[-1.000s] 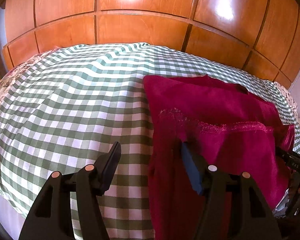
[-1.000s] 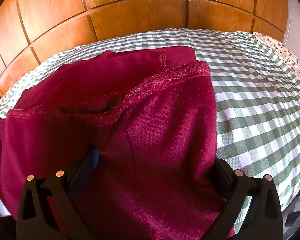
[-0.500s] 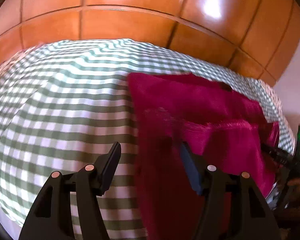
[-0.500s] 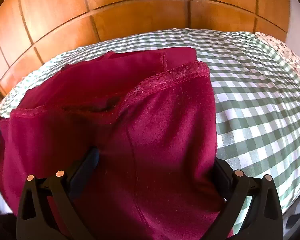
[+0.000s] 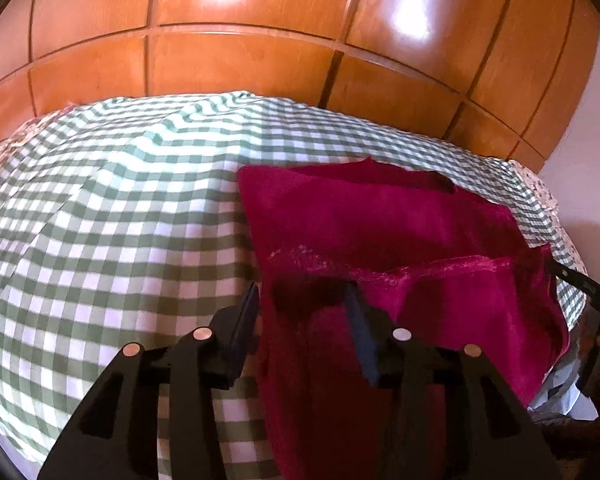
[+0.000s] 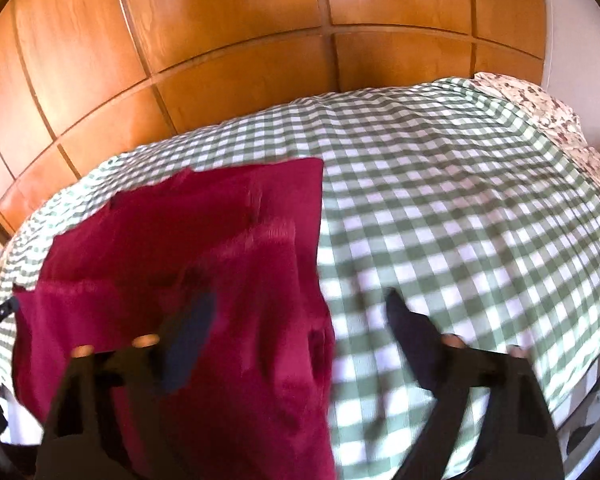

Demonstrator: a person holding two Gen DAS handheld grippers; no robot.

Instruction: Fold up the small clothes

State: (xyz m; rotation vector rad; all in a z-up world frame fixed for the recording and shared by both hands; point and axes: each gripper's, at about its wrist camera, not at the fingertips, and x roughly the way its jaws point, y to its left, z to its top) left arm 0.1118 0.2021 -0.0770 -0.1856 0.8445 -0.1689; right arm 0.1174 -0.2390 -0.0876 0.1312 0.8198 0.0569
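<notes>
Crimson garment point(image 5: 380, 232) lying near bed's front edge on checked sheet point(image 5: 112, 216); left gripper point(image 5: 302, 312) closing, straddling its hem unpinched; right gripper point(image 6: 300, 316) closing, half-wide, blurred, over garment's edge.

garments: one dark red garment point(image 5: 380, 220) point(image 6: 220, 248) | bed covers: one green-and-white checked cloth point(image 5: 120, 220) point(image 6: 440, 200), one floral cloth point(image 6: 540, 100) at its far edge | grippers: two, the left gripper point(image 5: 300, 308) and the right gripper point(image 6: 300, 308), two fingers each | wooden panelled wall point(image 5: 240, 60): one
</notes>
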